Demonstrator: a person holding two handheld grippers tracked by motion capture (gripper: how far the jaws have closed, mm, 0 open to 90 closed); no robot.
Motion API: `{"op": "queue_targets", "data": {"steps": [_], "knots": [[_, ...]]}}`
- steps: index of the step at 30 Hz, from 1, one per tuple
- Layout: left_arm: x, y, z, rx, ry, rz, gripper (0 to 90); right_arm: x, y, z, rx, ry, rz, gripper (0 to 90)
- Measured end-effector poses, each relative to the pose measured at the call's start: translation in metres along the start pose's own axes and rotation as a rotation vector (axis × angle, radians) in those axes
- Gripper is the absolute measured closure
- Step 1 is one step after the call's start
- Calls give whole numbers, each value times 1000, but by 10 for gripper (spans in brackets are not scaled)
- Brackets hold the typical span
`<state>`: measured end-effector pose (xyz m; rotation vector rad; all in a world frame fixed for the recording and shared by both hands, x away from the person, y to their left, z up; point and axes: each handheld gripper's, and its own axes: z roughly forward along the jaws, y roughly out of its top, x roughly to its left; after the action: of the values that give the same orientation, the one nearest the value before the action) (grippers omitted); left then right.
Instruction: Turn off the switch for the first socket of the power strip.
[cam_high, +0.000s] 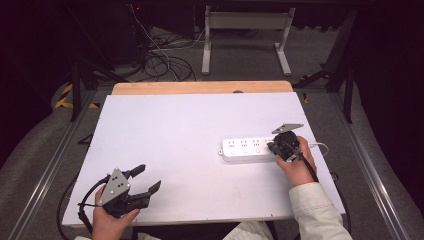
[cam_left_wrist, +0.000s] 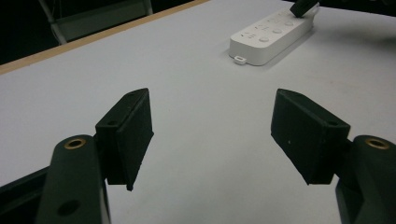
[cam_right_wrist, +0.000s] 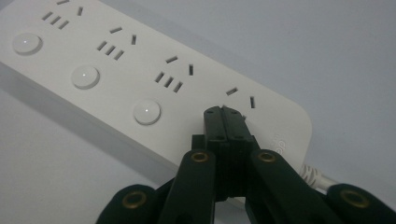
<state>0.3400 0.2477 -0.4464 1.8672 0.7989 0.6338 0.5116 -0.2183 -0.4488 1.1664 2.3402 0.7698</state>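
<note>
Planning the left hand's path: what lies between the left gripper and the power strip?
Nothing: in the left gripper view, bare white tabletop runs from the left gripper to the power strip.

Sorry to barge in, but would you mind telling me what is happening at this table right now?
A person is working at a white table with a gripper in each hand. The right gripper, jaws closed together, is pressed tip-down on a white power strip at the end where its cord leaves, beside a row of three round buttons; what it presses I cannot tell. The left gripper is held low over bare table near the person, jaws wide open and holding nothing.
</note>
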Motion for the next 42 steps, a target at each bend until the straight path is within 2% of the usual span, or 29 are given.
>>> {"op": "queue_targets", "data": {"steps": [8, 10, 12, 15, 18, 26, 42], "knots": [[1, 0, -1, -1, -4, -5, 297, 0, 0, 1, -10, -2, 12, 900], [1, 0, -1, -4, -4, -7, 298, -1, 0, -4, -28, 4, 15, 900], [2, 0, 0, -4, -5, -6, 298, -4, 1, -16, -96, 20, 27, 900], [1, 0, 0, -2, -9, -16, 299, -4, 2, -22, -118, 28, 32, 900], [0, 0, -1, -7, -4, -4, 303, -2, 3, -33, -144, 30, 22, 900], [1, 0, 0, -5, -6, -6, 302, 1, 7, -45, -172, 28, 17, 900], [0, 0, -1, -9, -2, -2, 315, 3, 7, -52, -190, 27, -2, 900]]}}
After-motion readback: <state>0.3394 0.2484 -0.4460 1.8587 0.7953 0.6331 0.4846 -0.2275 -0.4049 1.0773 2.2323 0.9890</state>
